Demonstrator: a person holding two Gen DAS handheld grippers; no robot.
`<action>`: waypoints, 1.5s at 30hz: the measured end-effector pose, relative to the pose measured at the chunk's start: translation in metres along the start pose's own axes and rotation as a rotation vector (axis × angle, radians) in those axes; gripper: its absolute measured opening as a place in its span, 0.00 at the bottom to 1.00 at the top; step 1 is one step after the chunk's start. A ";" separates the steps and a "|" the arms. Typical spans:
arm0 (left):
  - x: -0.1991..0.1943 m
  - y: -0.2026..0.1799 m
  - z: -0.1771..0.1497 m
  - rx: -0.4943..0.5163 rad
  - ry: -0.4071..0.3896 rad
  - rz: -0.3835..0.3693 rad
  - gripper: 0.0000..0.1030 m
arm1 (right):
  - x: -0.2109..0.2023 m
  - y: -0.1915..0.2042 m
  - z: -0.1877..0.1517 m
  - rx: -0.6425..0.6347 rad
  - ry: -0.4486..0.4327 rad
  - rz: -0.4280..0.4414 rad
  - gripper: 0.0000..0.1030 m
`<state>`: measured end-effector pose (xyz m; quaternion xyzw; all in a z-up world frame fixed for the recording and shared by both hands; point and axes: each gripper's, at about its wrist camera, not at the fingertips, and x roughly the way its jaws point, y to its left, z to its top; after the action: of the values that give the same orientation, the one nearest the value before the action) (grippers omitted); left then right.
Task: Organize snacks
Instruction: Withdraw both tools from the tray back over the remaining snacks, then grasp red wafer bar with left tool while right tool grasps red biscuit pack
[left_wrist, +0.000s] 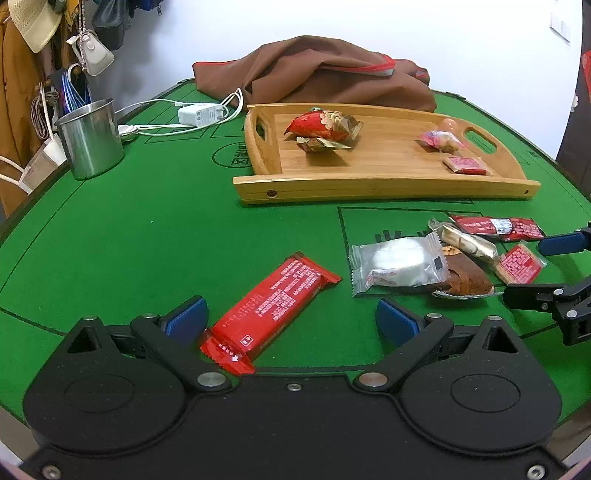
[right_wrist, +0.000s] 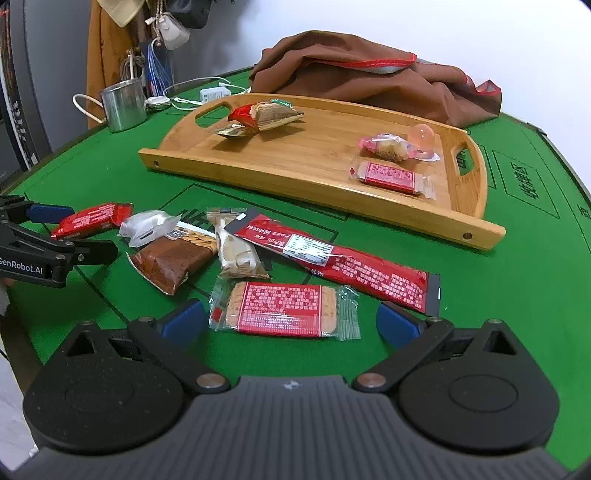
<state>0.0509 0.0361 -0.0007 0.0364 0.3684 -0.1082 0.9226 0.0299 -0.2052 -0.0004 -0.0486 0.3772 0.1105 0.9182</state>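
Note:
My left gripper (left_wrist: 291, 321) is open low over the green table, its blue pads on either side of a red snack bar (left_wrist: 273, 302) without touching it. My right gripper (right_wrist: 291, 323) is open too, straddling a clear-wrapped biscuit pack with a red label (right_wrist: 284, 310). Beyond it lie a long red packet (right_wrist: 343, 266), a cream packet (right_wrist: 236, 251), a brown cake (right_wrist: 173, 264) and a white packet (right_wrist: 147, 225). The wooden tray (right_wrist: 332, 192) holds a red-gold packet (right_wrist: 266, 114), a pink candy (right_wrist: 388, 146), a jelly cup (right_wrist: 423, 134) and a biscuit pack (right_wrist: 391, 177).
A steel mug (left_wrist: 90, 138) stands at the back left beside a white charger (left_wrist: 201, 114) and its cables. A brown cloth bag (left_wrist: 317, 74) lies behind the tray (left_wrist: 369, 184). Coats and bags hang past the table's left edge.

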 end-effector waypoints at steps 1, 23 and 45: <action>0.000 0.000 0.000 -0.001 -0.001 -0.001 0.94 | 0.000 0.000 0.000 -0.003 -0.001 -0.003 1.00; -0.009 -0.002 0.003 0.001 0.001 -0.006 0.51 | -0.004 0.009 -0.001 -0.007 -0.038 -0.006 0.81; -0.022 -0.002 0.010 -0.031 -0.022 -0.034 0.24 | -0.031 -0.001 0.005 0.055 -0.095 -0.010 0.66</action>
<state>0.0418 0.0366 0.0222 0.0147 0.3604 -0.1185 0.9251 0.0120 -0.2103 0.0244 -0.0201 0.3358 0.0979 0.9366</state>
